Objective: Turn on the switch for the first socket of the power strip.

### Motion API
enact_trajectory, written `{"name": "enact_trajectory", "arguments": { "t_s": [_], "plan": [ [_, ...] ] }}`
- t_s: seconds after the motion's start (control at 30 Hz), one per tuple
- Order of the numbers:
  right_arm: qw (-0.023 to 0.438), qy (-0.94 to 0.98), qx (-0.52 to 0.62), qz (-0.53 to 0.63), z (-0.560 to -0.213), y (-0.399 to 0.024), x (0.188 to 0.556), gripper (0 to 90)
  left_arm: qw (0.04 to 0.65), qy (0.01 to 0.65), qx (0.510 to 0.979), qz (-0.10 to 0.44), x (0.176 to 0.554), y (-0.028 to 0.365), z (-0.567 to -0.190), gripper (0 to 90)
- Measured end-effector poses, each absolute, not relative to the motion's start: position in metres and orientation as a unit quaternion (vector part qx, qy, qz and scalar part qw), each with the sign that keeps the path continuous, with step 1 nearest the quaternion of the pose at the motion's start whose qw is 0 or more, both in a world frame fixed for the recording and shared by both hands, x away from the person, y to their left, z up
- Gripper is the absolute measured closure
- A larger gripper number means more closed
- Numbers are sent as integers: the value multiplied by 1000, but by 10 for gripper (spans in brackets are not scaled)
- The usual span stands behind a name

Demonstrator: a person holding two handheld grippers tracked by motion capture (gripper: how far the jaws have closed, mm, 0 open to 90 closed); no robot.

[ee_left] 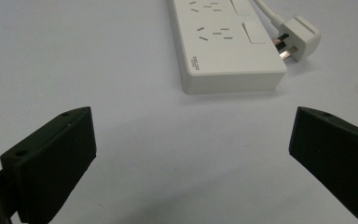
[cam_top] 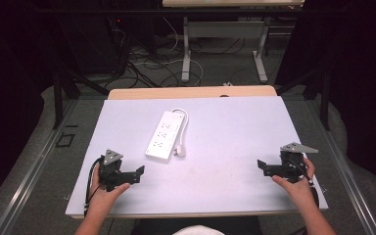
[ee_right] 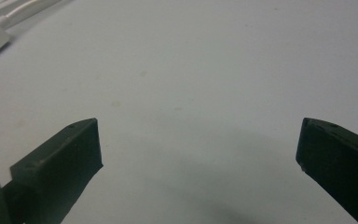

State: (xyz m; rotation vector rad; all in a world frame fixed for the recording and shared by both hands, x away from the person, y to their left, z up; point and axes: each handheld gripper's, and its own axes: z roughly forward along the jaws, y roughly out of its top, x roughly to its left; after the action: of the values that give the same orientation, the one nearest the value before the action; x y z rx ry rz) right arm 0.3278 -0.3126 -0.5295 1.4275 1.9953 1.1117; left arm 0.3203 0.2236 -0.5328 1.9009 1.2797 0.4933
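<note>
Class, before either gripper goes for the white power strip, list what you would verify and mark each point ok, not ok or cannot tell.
1. Left gripper open, nothing between its fingers: ok.
2. Right gripper open, nothing between its fingers: ok.
3. Power strip lies flat on the table: ok.
4. Plug lies out of the sockets, beside the strip: ok.
5. Bare table between left gripper and strip: ok.
6. Switch positions on the strip: cannot tell.

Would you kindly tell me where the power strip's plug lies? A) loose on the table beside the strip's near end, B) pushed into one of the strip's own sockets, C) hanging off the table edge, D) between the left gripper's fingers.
A: the plug lies on the table beside the power strip, prongs bare, ahead of the open left gripper.
</note>
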Motion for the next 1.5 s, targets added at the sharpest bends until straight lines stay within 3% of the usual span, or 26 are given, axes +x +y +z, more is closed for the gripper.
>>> {"name": "enact_trajectory", "arguments": {
  "t_s": [1.03,1.5],
  "plan": [
    [235,729,493,411,-530,-299,323,20,382,510,747,192,319,219,-520,37],
    [233,727,498,411,-534,-298,320,37,361,486,770,202,327,210,-504,157]
  ]
}}
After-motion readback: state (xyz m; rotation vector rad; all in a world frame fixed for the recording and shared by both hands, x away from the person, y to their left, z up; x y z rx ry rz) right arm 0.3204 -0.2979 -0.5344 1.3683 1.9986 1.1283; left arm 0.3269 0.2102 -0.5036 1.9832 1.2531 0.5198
